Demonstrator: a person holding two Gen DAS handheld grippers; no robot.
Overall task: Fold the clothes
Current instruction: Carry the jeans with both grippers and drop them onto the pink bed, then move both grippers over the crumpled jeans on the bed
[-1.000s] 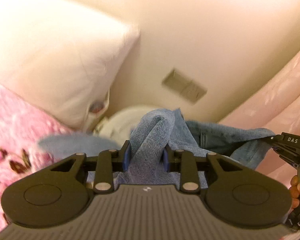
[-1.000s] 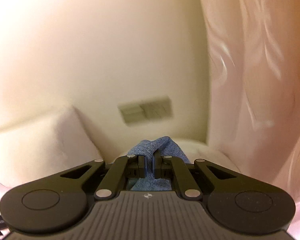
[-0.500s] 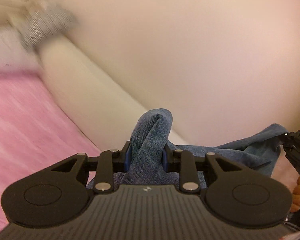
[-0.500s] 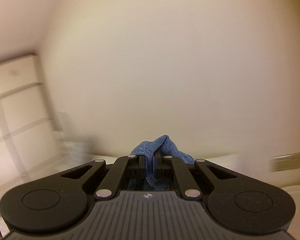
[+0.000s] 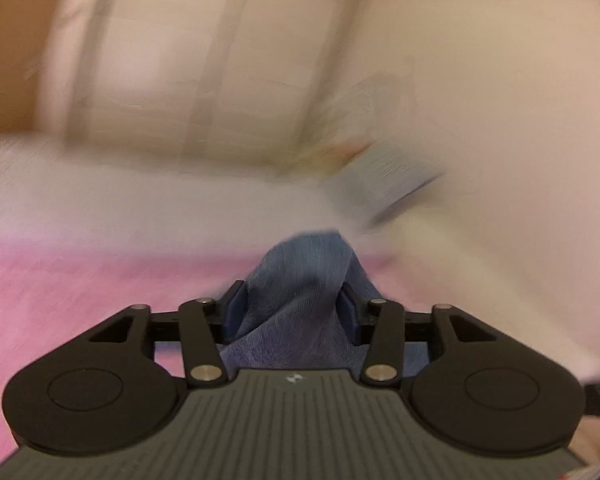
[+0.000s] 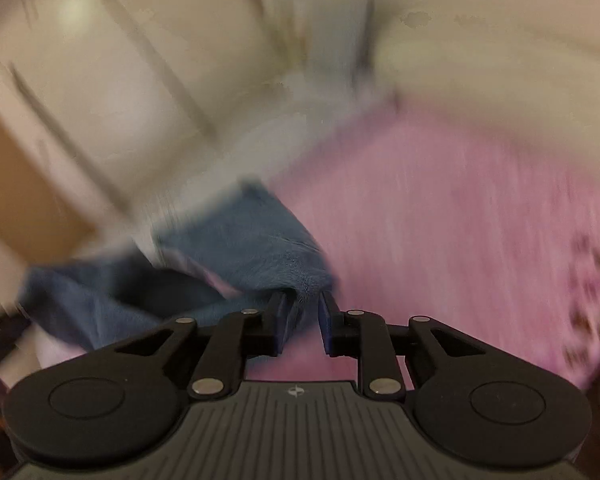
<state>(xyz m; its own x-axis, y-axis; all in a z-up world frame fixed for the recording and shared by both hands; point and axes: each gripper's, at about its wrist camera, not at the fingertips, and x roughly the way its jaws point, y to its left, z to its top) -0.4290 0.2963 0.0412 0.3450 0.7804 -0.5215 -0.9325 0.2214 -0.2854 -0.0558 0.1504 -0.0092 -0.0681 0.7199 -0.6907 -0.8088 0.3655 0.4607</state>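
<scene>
- Both views have swung away from the plain cream wall of a moment before; now a pink blanket (image 6: 460,208) fills the lower part, and everything behind is smeared by blur.
- Since the earlier frames the jaws of both tools have parted, where they were pinching the cloth tight.
- Left gripper (image 5: 291,300): its jaws are opening, and the jeans (image 5: 300,280) bunch up between them, a hump rising toward 12 o'clock. I cannot tell if the pads still press the denim.
- Right gripper (image 6: 303,312): its jaws are opening too. A corner of the jeans (image 6: 235,248) hangs at the tip of the finger (image 6: 277,320) on the 9 o'clock side, with an empty gap toward the other finger, so the grasp looks released.
- From that corner the denim spreads toward 10 o'clock and sags toward 8 o'clock, lying over the blanket edge.
- In the left view the blanket (image 5: 79,300) is at 9 o'clock, below a pale band I cannot identify.
- Brown spots show on the blanket at 3 o'clock in the right view.
</scene>
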